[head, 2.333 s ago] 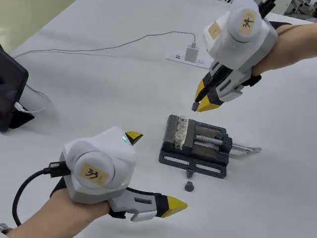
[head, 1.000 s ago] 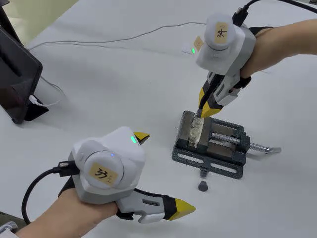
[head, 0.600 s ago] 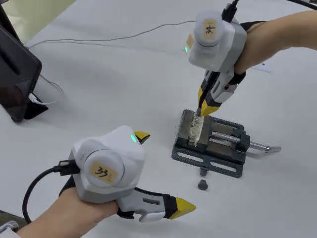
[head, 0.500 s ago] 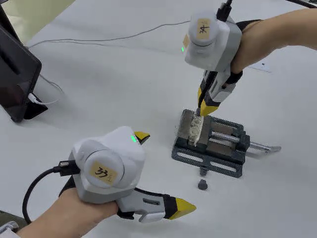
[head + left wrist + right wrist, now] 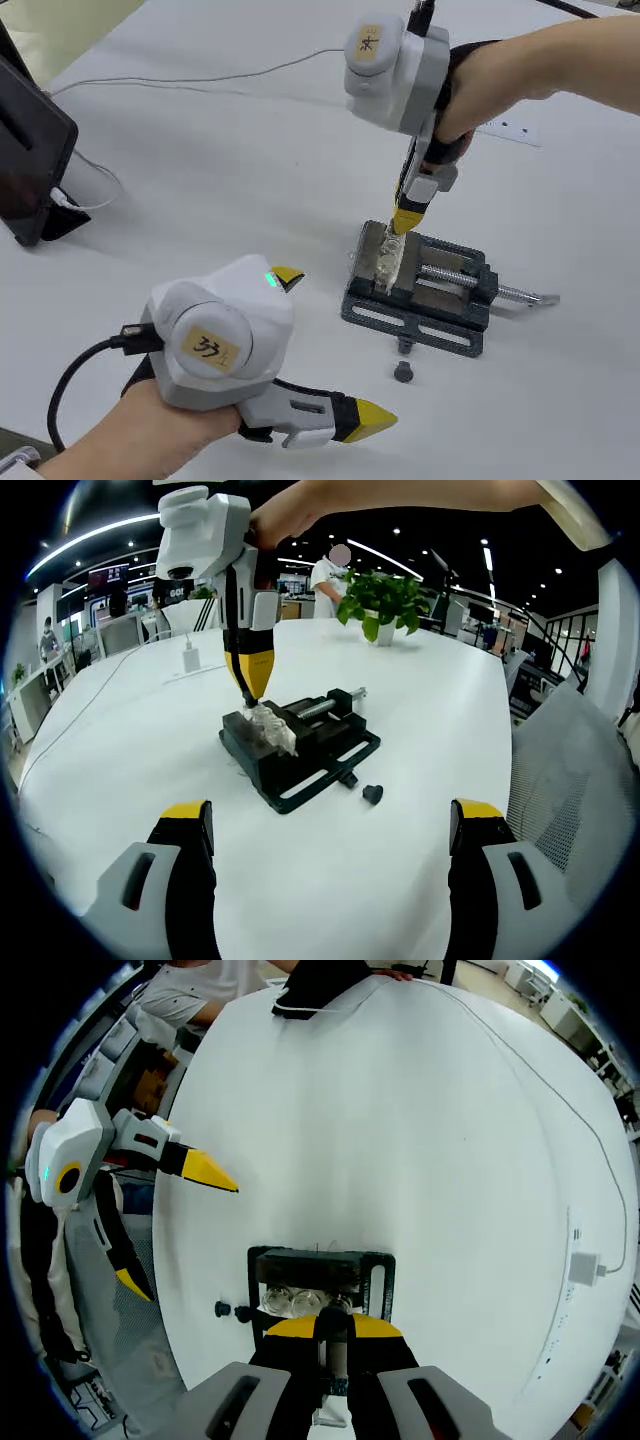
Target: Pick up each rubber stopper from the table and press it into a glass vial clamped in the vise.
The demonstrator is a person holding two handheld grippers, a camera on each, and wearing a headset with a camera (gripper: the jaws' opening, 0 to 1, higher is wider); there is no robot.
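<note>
I am looking at a white table [image 5: 200, 180] that is showing a smooth, dull top. The vise [image 5: 440, 325] is looking like dark, matt metal, and its screw [image 5: 445, 272] is shining like bare steel. The vials [image 5: 388, 262] are gleaming as clear glass. The rubber stopper [image 5: 335, 1350] pinched in the right gripper [image 5: 405, 222] is looking dull and grey, like the loose stopper [image 5: 403, 372] beside the vise. The right gripper and left gripper [image 5: 335, 348] are wearing smooth white plastic with yellow tips.

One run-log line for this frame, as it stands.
right gripper: shut on stopper, pointing down at vials in vise | left gripper: open, above table | second stopper: on table beside vise
</note>
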